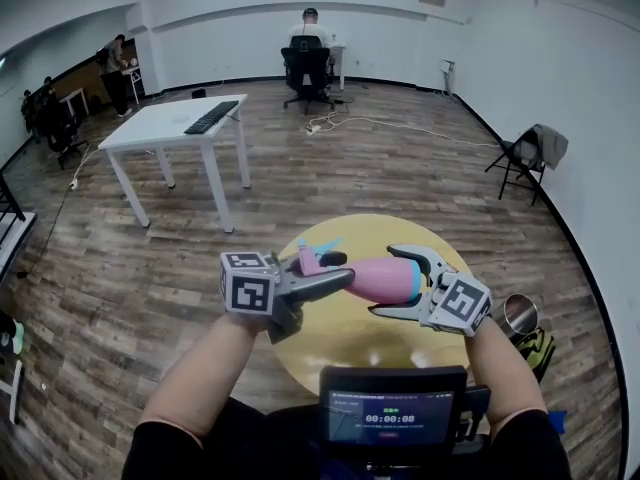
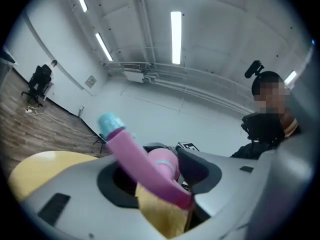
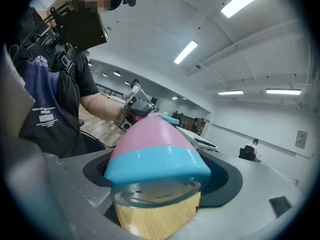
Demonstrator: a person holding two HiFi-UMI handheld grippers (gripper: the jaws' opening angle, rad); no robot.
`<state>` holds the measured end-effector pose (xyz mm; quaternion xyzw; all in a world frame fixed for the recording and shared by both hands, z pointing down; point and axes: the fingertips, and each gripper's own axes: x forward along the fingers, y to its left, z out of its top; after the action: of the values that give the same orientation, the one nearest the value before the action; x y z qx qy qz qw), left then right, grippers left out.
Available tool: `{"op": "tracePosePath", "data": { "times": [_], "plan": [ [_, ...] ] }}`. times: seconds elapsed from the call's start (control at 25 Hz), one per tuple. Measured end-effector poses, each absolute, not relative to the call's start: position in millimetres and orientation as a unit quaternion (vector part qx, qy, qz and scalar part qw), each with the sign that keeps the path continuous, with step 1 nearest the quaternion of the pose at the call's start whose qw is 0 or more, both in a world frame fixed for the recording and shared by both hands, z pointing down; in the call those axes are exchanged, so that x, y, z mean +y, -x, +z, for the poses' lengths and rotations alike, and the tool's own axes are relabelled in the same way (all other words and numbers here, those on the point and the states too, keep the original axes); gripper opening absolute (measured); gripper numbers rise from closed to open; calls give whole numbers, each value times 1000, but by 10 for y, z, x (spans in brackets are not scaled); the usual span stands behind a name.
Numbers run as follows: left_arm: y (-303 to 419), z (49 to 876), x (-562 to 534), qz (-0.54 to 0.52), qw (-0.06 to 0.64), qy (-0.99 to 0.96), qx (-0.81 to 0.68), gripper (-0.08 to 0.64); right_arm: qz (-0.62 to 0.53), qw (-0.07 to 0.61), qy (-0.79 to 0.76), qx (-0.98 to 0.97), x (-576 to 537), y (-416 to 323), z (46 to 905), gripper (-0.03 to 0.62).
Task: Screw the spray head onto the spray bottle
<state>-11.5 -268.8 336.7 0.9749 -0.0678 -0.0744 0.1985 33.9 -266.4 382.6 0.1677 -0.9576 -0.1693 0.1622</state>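
Observation:
I hold a pink spray bottle (image 1: 372, 279) with a blue base band level above the round yellow table (image 1: 340, 343). My right gripper (image 1: 398, 282) is shut on the bottle's wide base end, which fills the right gripper view as the bottle (image 3: 150, 144) between the jaws of the right gripper (image 3: 157, 184). The pink spray head (image 1: 312, 260) with its blue nozzle tip sits at the bottle's neck. My left gripper (image 1: 338, 268) is shut on it. In the left gripper view the spray head (image 2: 135, 159) slants across the left gripper (image 2: 160, 184), with the bottle (image 2: 167, 163) behind.
A steel cup (image 1: 518, 314) stands at the yellow table's right edge. A white table (image 1: 160, 128) with a keyboard is at the far left, a folding chair (image 1: 525, 158) at the right wall. A person sits at a desk (image 1: 308, 43) far back. A small screen (image 1: 392, 416) hangs at my chest.

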Motion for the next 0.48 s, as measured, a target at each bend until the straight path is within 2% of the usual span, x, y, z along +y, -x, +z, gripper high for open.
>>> {"op": "tracePosePath", "data": {
  "times": [0.04, 0.12, 0.16, 0.2, 0.28, 0.36, 0.48],
  "plan": [
    [252, 3359, -2721, -94, 210, -969, -84, 293, -164, 155, -176, -958, -2690, -400, 3825, 483],
    [706, 3344, -2850, -155, 244, -949, -123, 321, -143, 140, -203, -958, -2770, -632, 3823, 483],
    [966, 3352, -2923, -183, 264, -937, -141, 362, -134, 137, -219, -957, -2805, -766, 3828, 483],
    [1198, 3368, -2983, -203, 279, -925, -158, 365, -130, 138, -232, -954, -2823, -878, 3835, 483],
    [1447, 3383, -3022, -212, 289, -917, -173, 402, -134, 146, -242, -950, -2827, -989, 3853, 483],
    [1348, 3371, -2974, -190, 280, -927, -159, 405, -144, 160, -239, -947, -2809, -946, 3868, 483],
    [817, 3393, -2898, -148, 276, -943, -114, 405, -173, 175, -200, -948, -2698, -633, 3867, 483]
  ]
}}
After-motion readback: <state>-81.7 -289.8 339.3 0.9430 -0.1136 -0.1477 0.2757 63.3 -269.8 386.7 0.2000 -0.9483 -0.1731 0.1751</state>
